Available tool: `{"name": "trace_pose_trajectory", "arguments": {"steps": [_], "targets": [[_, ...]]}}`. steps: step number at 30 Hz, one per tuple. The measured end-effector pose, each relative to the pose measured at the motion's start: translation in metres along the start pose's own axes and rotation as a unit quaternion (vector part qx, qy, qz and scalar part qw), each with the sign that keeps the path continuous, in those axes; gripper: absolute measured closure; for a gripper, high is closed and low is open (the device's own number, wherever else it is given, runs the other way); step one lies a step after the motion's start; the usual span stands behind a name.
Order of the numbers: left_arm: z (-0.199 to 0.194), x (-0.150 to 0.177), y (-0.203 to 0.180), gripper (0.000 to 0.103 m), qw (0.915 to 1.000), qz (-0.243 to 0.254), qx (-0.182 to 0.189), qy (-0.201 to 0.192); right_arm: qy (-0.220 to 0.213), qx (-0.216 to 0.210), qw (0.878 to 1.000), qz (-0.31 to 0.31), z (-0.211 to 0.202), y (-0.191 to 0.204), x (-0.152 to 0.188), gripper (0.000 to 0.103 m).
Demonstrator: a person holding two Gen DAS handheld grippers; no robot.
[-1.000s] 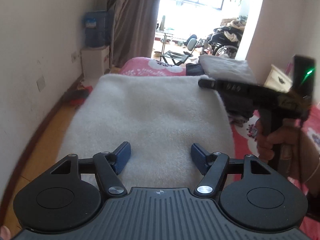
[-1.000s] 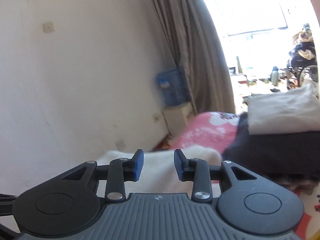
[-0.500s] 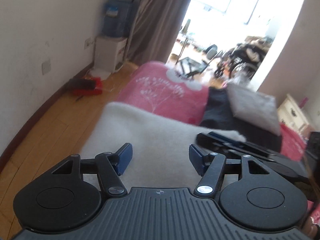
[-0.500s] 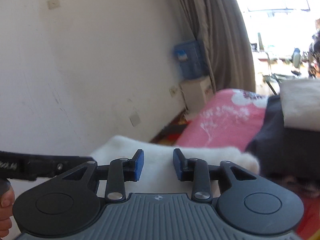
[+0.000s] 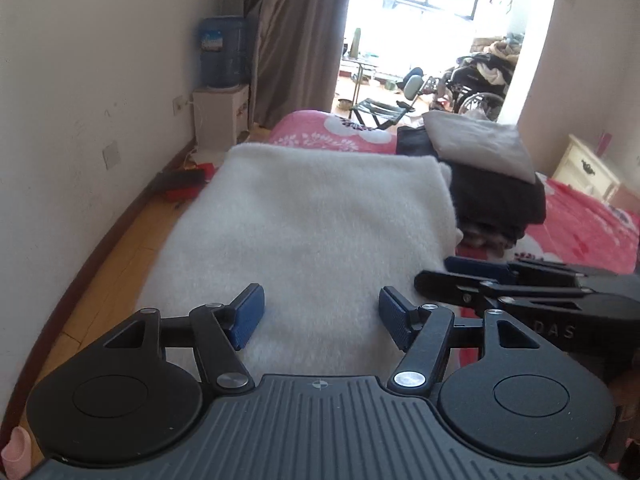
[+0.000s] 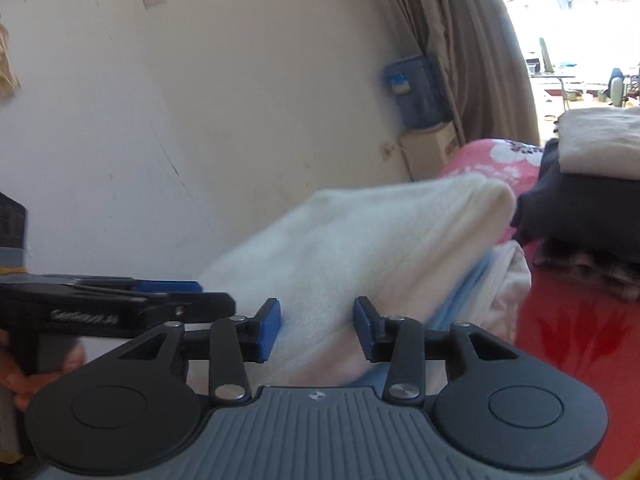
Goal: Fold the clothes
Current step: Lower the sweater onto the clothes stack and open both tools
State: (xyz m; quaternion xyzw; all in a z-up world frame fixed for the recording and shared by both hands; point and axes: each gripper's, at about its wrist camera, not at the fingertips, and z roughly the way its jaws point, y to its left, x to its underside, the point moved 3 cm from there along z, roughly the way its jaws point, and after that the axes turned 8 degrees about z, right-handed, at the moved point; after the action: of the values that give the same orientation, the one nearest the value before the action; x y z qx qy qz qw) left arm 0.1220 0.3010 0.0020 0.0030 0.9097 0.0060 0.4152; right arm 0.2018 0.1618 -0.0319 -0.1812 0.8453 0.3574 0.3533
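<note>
The white fleece garment (image 5: pixel 312 224) lies folded on the pink bed (image 5: pixel 592 232), dark folded pile (image 5: pixel 496 196) at two o'clock. Left gripper (image 5: pixel 320 314) and right gripper (image 6: pixel 316 330) fingers both spreading, pinching nothing. Soft, bulky, light, I judge: pinch its near edge.

The right hand-held gripper (image 6: pixel 316 326) has dropped beside the white fleece garment (image 5: pixel 320 216), jaws opening.

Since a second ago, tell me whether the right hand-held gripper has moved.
Yes. The right hand-held gripper, earlier high by the fluffy white blanket's far corner, is now low beside its near edge.
</note>
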Motion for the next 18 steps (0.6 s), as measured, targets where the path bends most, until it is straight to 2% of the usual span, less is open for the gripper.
{"name": "trace_pose_trajectory", "arguments": {"steps": [2, 5, 6, 8, 10, 12, 18], "targets": [[-0.014, 0.003, -0.006, 0.039, 1.0000, -0.006, -0.002, -0.008, -0.001, 0.018, 1.000, 0.009, -0.010, 0.008, 0.002, 0.057], [-0.052, 0.004, -0.018, 0.035, 0.9993, -0.007, -0.001, -0.036, -0.024, 0.008, 0.999, 0.048, -0.056, 0.014, 0.002, 0.056], [-0.065, 0.005, -0.024, 0.031, 0.9988, -0.001, -0.006, -0.048, -0.032, 0.009, 0.998, 0.050, -0.072, 0.017, 0.005, 0.053], [-0.087, 0.012, -0.034, 0.028, 0.9984, 0.002, -0.016, -0.055, -0.039, 0.023, 0.998, 0.043, -0.102, 0.021, 0.016, 0.049], [-0.102, 0.022, -0.044, 0.025, 0.9981, -0.019, 0.000, -0.058, -0.035, 0.044, 0.998, 0.036, -0.125, 0.020, 0.032, 0.041], [-0.109, 0.037, -0.051, 0.025, 0.9980, -0.043, 0.015, -0.043, -0.027, 0.066, 0.997, 0.033, -0.143, 0.017, 0.049, 0.036], [-0.115, 0.076, -0.064, 0.025, 0.9942, -0.100, 0.039, 0.010, 0.005, 0.100, 0.993, 0.058, -0.176, 0.007, 0.095, 0.031]]}}
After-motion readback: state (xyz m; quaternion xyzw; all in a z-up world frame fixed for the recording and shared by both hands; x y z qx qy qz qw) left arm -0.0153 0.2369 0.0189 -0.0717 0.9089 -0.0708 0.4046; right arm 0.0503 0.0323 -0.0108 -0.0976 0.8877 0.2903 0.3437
